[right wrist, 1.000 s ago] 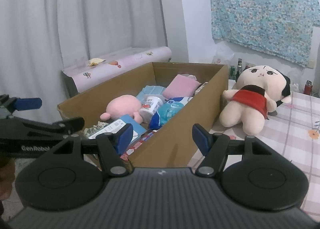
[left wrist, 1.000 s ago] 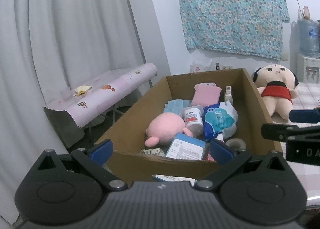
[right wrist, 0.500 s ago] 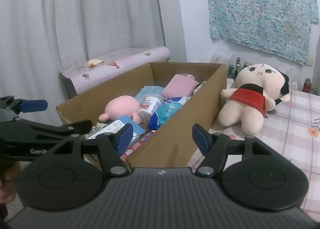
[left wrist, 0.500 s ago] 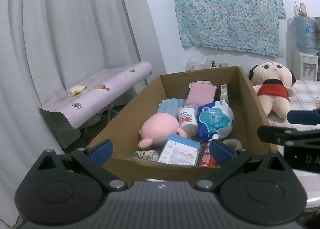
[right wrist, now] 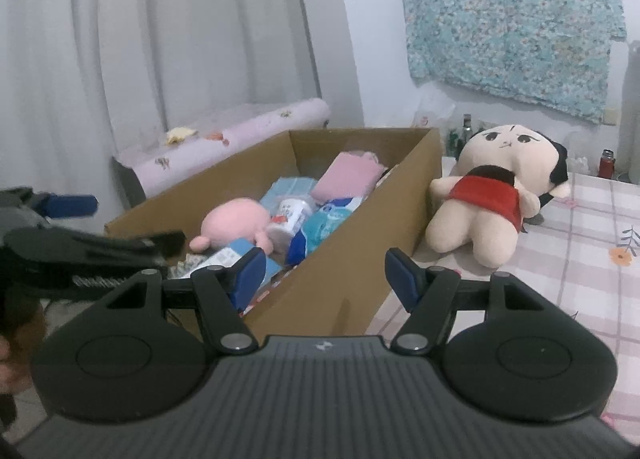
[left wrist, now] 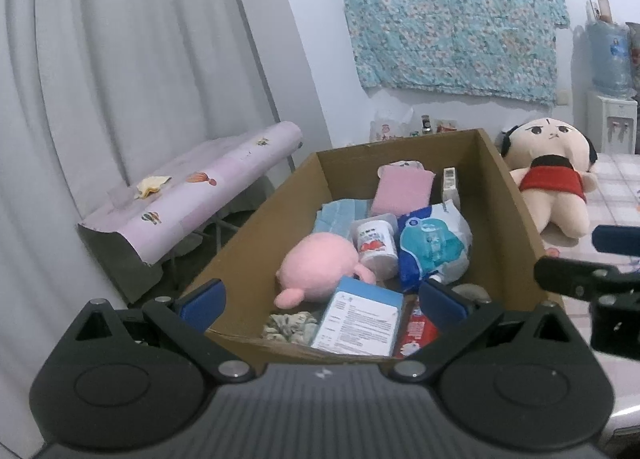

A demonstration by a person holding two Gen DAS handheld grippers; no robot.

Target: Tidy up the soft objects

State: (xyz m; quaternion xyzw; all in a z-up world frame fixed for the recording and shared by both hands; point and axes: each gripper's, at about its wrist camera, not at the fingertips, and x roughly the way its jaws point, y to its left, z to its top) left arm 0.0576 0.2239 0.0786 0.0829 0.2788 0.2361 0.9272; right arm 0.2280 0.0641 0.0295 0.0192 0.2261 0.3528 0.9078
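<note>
Cardboard box [left wrist: 516,227] holds round pink plush toy [left wrist: 318,261], folded pink cloth [left wrist: 402,195], blue-white pouch [left wrist: 432,247]. Left gripper [left wrist: 322,299] and right gripper [right wrist: 324,273] both gape, empty.

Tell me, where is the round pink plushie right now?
The pink plushie lies inside the cardboard box, near its front left in the left wrist view, touching the white cup and behind the blue-and-white packet.

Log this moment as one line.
left gripper: open, empty | right gripper: open, empty | pink plush: in cardboard box | doll: on table
</note>
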